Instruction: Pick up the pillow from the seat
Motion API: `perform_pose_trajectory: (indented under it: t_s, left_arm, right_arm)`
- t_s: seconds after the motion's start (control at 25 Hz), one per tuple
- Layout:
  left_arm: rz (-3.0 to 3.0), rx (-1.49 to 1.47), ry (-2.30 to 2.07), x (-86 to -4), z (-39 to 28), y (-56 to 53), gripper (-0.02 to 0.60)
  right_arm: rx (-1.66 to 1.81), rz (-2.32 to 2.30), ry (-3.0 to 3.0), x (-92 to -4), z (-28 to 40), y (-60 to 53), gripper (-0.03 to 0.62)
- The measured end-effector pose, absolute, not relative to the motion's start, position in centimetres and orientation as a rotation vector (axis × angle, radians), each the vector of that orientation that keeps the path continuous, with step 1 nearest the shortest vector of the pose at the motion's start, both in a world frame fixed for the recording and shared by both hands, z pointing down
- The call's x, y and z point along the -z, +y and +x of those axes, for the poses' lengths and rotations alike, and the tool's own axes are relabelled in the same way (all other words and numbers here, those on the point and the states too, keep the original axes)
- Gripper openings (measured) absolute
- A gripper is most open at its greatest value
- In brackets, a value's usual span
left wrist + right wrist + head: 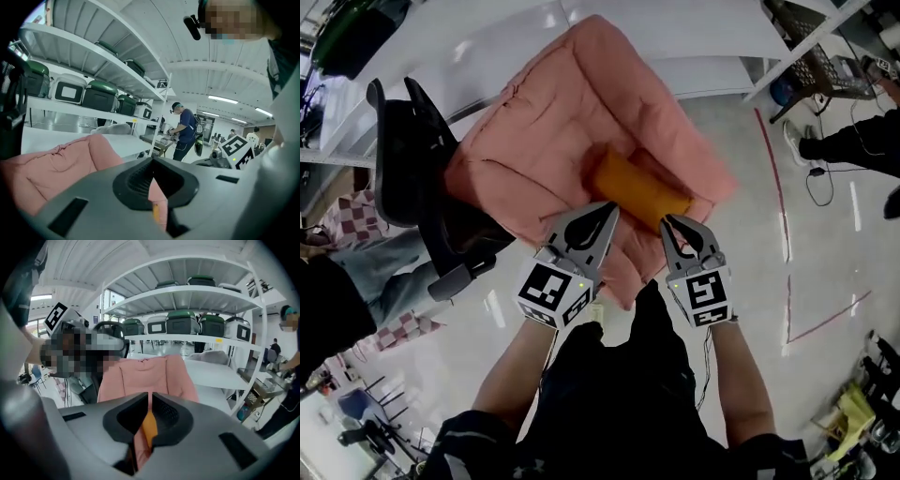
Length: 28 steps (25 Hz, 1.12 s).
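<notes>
Here, the orange pillow (637,192) lies diagonally across the pink seat (553,122).

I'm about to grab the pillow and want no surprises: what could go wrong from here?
1. The left gripper and right gripper both have jaws together; unless opened first, they would likely shove the orange pillow instead of grasping it.
2. The pillow is a round roll on the soft pink seat cover; a nudge may roll it, or jaws may pinch the cover too.
</notes>
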<state>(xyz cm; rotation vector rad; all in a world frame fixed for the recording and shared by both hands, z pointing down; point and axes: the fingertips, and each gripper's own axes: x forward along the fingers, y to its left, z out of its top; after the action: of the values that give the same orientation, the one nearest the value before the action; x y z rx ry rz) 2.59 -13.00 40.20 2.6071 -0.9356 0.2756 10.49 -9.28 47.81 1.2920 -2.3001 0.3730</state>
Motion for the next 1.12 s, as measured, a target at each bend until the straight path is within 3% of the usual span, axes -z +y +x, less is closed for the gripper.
perform_pose_trajectory:
  t_s: [0.32,0.48,0.84,1.12]
  left_arm:
    - [2.5,-0.357,-0.971,-49.3,6.0,-17.1,0.006]
    - [2.446,-0.397,-0.981,-53.6,6.1,-17.9,0.006]
    - [2.356,-0.477,-0.992,-61.4,5.7,-18.7,0.006]
    - [2.299,-0.501,-1.012,-65.9,4.0,-19.1,0.006]
  right_arm:
    - [-0.464,1.131,-2.248,-58.7,12.5,-12.9,0.008]
    - [-0.518,1.035,-2.195,-65.5,12.2,-13.4,0.092]
    - [-0.534,0.892,-2.076,-77.2,11.5,-13.7,0.132]
    - [-0.512,0.805,-2.02,-84.9,9.6,-14.5,0.204]
